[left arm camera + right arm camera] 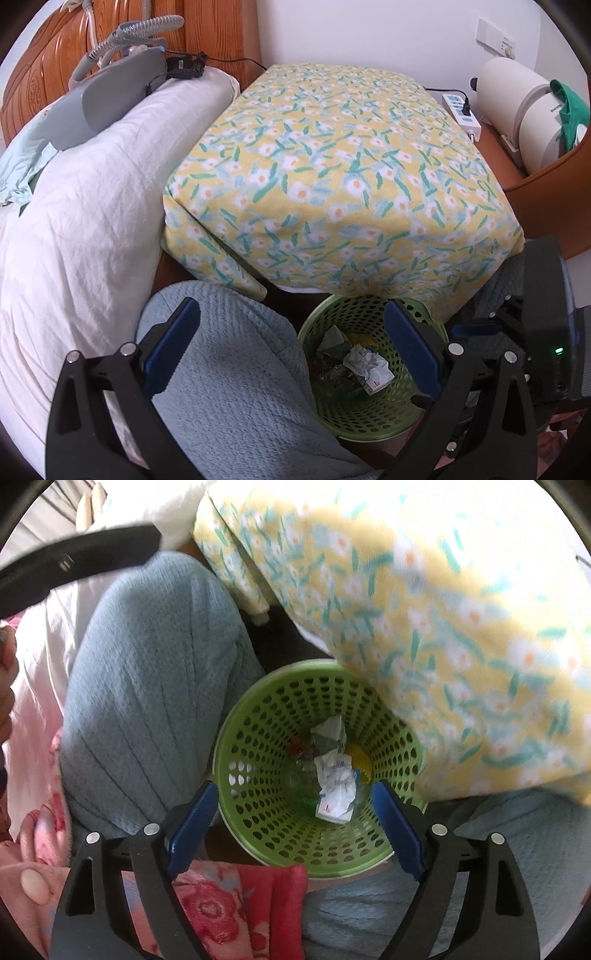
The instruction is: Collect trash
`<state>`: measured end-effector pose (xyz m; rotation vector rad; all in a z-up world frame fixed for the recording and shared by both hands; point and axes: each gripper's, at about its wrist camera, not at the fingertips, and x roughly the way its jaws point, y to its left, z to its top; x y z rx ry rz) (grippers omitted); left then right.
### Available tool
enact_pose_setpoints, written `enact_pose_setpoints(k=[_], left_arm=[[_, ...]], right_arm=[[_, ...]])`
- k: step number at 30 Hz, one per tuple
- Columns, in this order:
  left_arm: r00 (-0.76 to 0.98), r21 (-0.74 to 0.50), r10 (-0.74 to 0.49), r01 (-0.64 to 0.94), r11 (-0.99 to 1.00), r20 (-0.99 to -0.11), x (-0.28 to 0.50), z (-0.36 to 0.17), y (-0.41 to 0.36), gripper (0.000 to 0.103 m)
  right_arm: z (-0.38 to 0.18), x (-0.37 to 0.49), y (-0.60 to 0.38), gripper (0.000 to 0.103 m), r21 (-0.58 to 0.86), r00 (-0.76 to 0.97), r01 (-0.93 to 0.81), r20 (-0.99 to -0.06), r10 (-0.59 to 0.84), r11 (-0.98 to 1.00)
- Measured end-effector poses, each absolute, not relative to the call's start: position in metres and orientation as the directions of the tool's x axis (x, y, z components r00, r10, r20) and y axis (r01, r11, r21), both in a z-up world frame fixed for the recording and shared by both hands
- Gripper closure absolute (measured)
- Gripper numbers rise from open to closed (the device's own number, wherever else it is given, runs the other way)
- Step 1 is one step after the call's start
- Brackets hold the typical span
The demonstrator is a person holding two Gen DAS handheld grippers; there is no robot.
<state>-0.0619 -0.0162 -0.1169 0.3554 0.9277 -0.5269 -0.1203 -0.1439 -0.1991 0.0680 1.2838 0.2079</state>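
- Now the right gripper hangs over the green basket, pointing almost straight down into it.
- Its blue fingers are spread wide, with nothing between them.
- The trash is in the bottom of the basket: a crumpled white paper on top, with another scrap and some see-through wrapping under it.
- The left gripper is spread wide too and holds nothing. It sits beside the basket, over a blue knitted knee.
- The basket stands on the floor, tucked partly under a yellow flowery blanket.
- My guess is that the drop is done, or very nearly.
- To do this step well, keep the fingers wide and lift straight up, so they do not bump the basket rim or tip it.
- Watch the blanket hanging over the rim. It could catch on a finger.
- Check that no bit of paper sticks to the blue pads.
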Motion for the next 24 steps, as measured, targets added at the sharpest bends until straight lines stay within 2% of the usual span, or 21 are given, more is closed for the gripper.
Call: enact_pose_setpoints(k=[8,17,24], left_arm=[[0.578,0.09,-0.274,0.522,0.848,-0.769,-0.043,-0.081,-0.01,0.008],[0.677,0.087,-0.24,0.411,0.907,-0.695,-0.028,-0.04,0.005,0.008],[0.7,0.081,-0.226,0.377,0.923,-0.677,-0.037,-0.029,0.017,0.008]], right_arm=[[-0.139,-0.096,-0.151,0.003,0.116,0.402,-0.104,-0.903,0.149,0.988],[-0.075,-0.065,-0.154,0.003,0.075,0.555,-0.088,-0.825,0.112,0.993],[-0.044,-0.055,-0.156,0.003,0.102,0.603,-0.059,-0.789,0.117,0.993]])
